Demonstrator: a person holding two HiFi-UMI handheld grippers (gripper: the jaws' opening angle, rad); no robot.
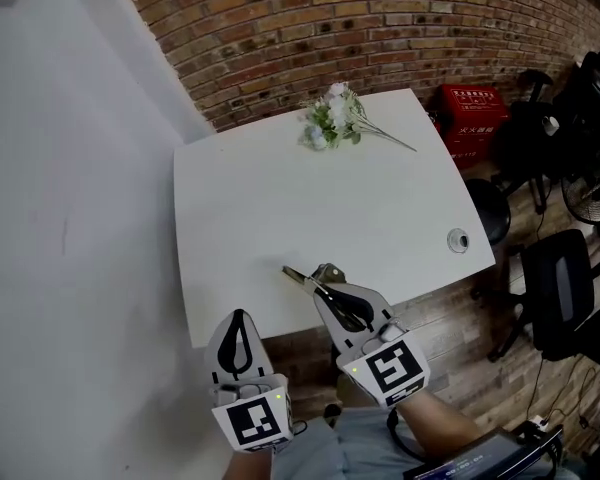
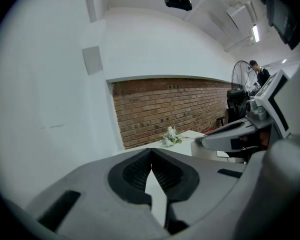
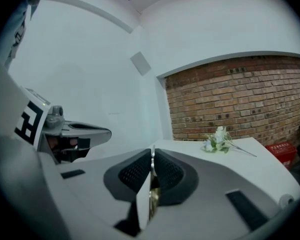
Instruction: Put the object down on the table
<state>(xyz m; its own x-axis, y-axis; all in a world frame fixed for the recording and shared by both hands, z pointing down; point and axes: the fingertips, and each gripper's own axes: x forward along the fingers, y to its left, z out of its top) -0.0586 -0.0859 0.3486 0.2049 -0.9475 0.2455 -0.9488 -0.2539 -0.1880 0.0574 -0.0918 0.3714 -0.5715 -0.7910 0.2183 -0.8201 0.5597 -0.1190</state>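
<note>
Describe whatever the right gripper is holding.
The metal piece is thin, flat and a dull brassy grey. The right gripper is shut on it, its dark pads pinching it edge-on. One narrow end sticks out past the jaw tips, over the near edge of the white table. Whether it touches the table, and what it is, can't be told.

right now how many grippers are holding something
1: the right gripper, shut on a thin metal object over the near edge of the table. The left gripper is shut on nothing.
</note>
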